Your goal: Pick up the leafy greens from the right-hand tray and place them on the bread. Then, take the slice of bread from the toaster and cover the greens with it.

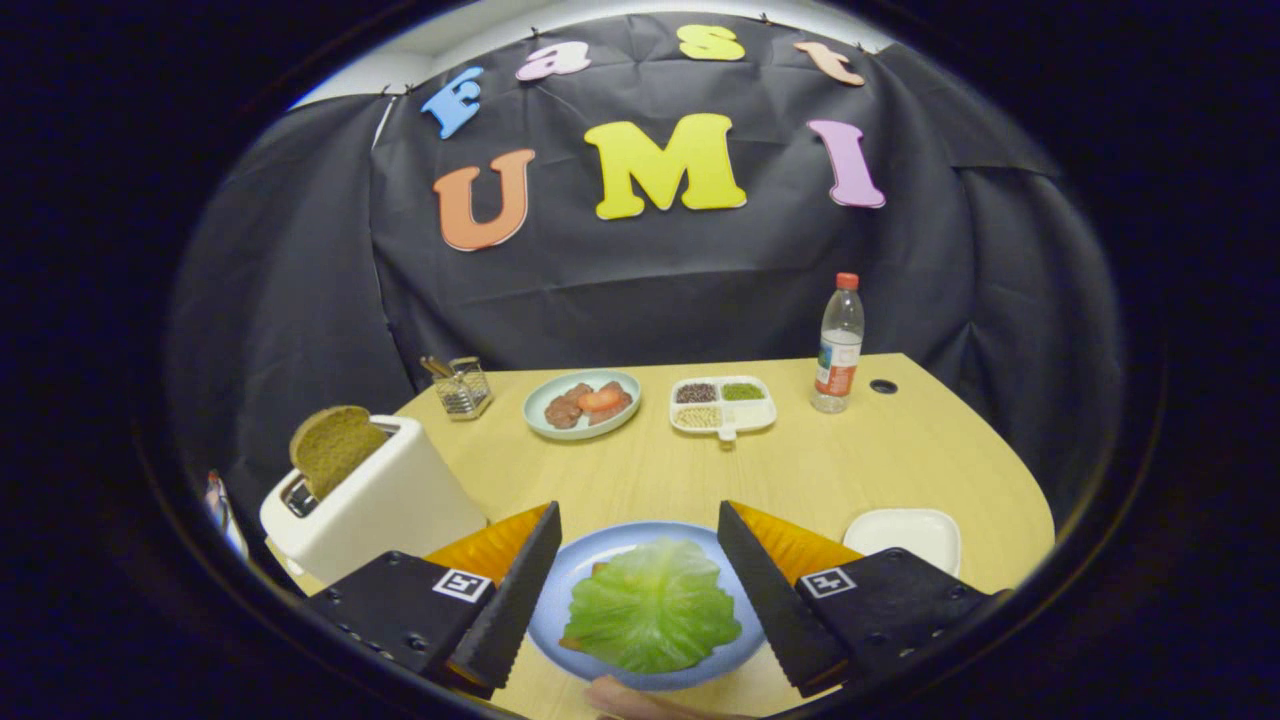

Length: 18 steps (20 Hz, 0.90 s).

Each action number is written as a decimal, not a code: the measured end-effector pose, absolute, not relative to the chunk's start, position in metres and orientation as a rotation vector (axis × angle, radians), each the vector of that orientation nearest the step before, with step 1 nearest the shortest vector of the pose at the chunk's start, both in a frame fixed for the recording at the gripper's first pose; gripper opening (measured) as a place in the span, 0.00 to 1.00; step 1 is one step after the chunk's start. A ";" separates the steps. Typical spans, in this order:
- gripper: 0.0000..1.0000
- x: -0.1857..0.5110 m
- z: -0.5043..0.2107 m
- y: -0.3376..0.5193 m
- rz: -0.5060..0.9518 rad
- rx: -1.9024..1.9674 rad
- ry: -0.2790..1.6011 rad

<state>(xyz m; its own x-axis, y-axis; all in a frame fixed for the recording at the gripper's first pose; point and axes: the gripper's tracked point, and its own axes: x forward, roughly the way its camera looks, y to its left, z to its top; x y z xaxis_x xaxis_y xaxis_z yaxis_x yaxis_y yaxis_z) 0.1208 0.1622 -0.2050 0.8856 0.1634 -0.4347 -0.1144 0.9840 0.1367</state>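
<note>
the leafy greens point(652, 606) lay spread on the blue plate point(583, 570), between the fingers, with an edge of the bread point(600, 568) peeking out from under them at about 10 o'clock. the gripper point(640, 590) hung over the plate with its fingers spread wide, one on each side of the greens, pinching nothing. so the first half looked done; the slice of bread point(333, 448) stood in the white toaster point(385, 505), at 10 o'clock from the plate, not yet taken. the right-hand tray point(905, 532) sat at 2 o'clock. beyond, at 12 o'clock, a plate of meat point(583, 403), a divided dish point(722, 405), a water bottle point(839, 345) and a small holder point(463, 387) stood on the pale wooden worktop point(850, 470). black cloth closed the booth behind.
</note>
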 end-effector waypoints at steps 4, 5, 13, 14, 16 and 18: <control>0.96 0.102 -0.153 0.187 0.177 0.100 0.389; 0.96 0.099 -0.142 0.194 0.186 0.099 0.375; 0.96 0.082 -0.091 0.287 0.282 0.040 0.283; 0.96 0.080 -0.095 0.302 0.292 0.039 0.291; 0.96 0.077 -0.102 0.331 0.313 0.034 0.313; 0.96 0.078 -0.112 0.352 0.299 0.029 0.326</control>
<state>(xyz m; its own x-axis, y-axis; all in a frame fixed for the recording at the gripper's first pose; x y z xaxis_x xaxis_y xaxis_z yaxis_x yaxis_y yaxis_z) 0.0782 0.3522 -0.1122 0.9039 0.2936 -0.3110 -0.2842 0.9557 0.0762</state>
